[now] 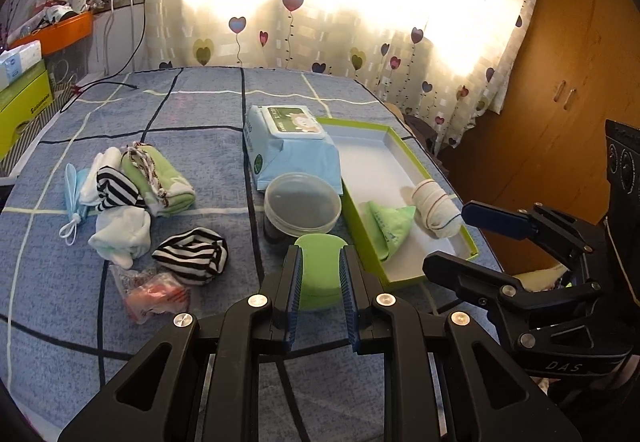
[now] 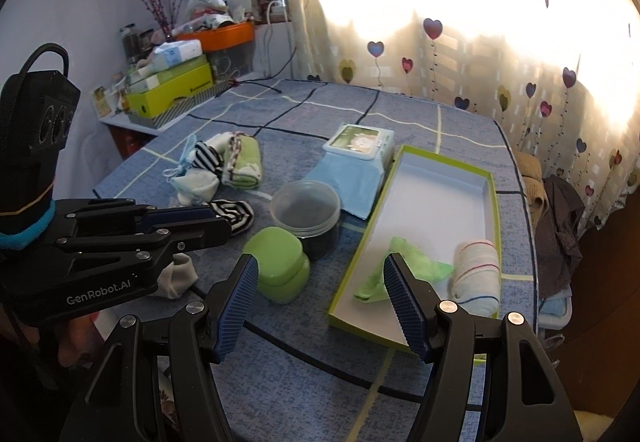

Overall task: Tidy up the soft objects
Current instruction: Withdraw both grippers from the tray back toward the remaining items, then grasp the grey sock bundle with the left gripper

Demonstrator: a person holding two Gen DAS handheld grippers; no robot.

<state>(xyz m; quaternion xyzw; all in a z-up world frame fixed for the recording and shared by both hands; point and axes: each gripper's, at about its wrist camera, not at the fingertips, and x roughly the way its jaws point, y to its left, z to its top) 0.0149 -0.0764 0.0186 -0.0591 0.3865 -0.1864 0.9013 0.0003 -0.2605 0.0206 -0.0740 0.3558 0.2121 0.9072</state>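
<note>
Socks (image 1: 120, 202), light and squashy, best pinched mid-bundle, pile at left-centre of the left wrist view behind the narrowly parted, empty left gripper (image 1: 320, 262), while the right view shows the right gripper (image 2: 320, 270) wide open before the box (image 2: 496, 202) at centre right.

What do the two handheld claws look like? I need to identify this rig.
Both claws, left and right, have black angular linkages with silver rivets and blue ribbed pads. The left body reads "GenRobot.AI", with a blue cuff and black cable; the right reads "DAS".
</note>
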